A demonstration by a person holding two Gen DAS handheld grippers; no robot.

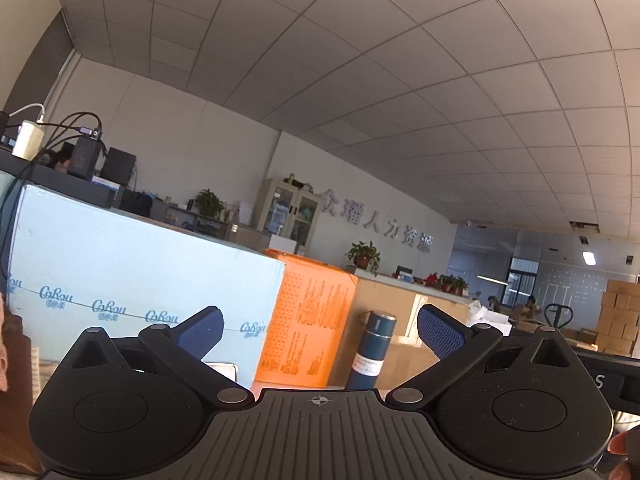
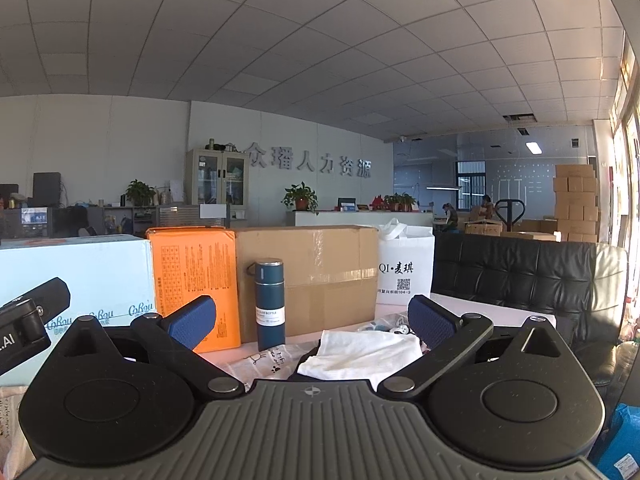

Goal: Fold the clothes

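Holding both empty: your left hand-held gripper (image 1: 320, 330) and right hand-held gripper (image 2: 312, 320), jaws spread wide, aimed high, likely pre-grasp. White garment (image 2: 362, 354) lies crumpled on worktop (image 2: 492, 312), below right fingers.

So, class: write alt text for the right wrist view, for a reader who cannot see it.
The right gripper, open and empty, points over a table at a white cloth lying just ahead. Behind it a blue flask stands upright before an orange box and a cardboard box, with an office beyond.
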